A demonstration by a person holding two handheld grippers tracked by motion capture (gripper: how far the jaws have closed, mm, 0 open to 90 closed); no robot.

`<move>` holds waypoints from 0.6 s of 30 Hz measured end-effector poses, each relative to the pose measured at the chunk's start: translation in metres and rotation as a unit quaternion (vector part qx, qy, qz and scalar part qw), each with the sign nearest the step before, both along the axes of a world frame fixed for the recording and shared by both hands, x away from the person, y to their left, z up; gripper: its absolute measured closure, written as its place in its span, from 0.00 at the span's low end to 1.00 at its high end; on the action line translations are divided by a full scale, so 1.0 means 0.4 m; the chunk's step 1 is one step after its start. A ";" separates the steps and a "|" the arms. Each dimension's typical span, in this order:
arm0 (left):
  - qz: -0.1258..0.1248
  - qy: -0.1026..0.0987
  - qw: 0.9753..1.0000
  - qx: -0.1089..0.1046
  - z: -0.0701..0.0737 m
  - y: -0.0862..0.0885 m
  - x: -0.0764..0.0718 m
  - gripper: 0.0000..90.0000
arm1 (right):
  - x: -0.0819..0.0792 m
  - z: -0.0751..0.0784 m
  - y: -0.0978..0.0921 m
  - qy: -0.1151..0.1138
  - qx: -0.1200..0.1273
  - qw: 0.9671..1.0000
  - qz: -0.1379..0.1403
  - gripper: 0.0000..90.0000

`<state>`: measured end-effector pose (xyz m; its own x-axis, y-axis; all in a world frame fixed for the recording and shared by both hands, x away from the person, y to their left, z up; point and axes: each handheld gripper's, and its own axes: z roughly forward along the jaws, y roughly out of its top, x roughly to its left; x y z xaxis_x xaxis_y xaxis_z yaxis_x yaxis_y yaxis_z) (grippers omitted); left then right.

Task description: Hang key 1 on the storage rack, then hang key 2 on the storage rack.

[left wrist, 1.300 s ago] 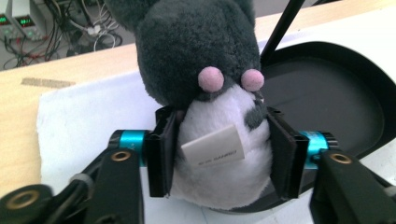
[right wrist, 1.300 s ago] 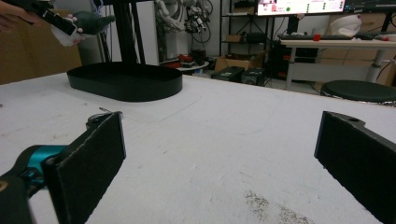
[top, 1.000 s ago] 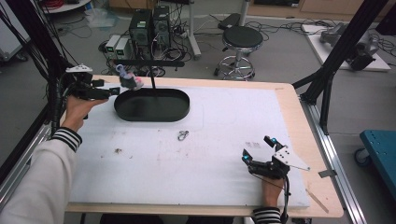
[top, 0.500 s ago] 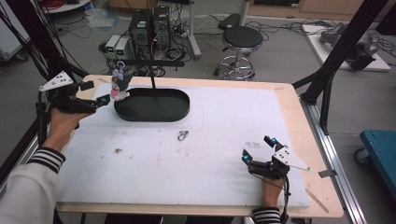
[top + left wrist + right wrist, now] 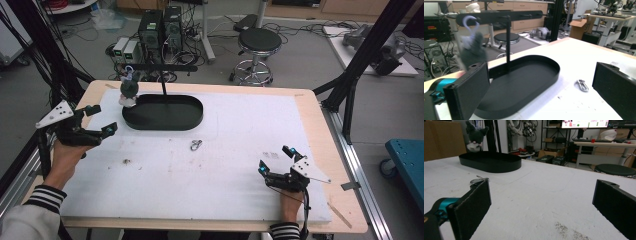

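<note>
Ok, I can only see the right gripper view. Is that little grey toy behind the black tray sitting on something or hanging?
Observer: Hanging. In the left gripper view the toy dangles by a purple loop from the stand's crossbar.
Operator: Where's the other gripper?
Observer: The left gripper is open, off the tray's left end, holding nothing.
Operator: And that shiny thing by my jaw?
Observer: A metal clip, lying alone on the white mat in front of the tray.

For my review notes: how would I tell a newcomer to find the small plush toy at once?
Start at the black oval tray at the far left of the white table; a thin post rises from it to a crossbar. The plush toy hangs from the bar's left end, grey and fuzzy, unlike the metal clip lying flat nearby.
</note>
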<state>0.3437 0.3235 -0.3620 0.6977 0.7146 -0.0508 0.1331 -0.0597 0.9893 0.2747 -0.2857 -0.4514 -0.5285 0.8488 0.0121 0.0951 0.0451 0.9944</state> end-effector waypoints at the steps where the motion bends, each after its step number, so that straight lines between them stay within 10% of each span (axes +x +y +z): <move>1: -0.001 -0.001 1.000 0.000 -0.004 -0.003 -0.004 0.02 | 0.000 0.000 0.000 0.000 0.000 1.000 0.000 0.01; 18: -0.019 -0.006 1.000 0.021 -0.009 -0.027 -0.018 0.02 | 0.000 0.000 0.000 -0.002 -0.001 1.000 -0.002 0.01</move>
<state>0.3365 0.3126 -0.3654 0.7242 0.6895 -0.0127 0.1177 -0.1054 0.9874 0.2746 -0.2858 -0.4515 -0.5258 0.8506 0.0084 0.0905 0.0461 0.9948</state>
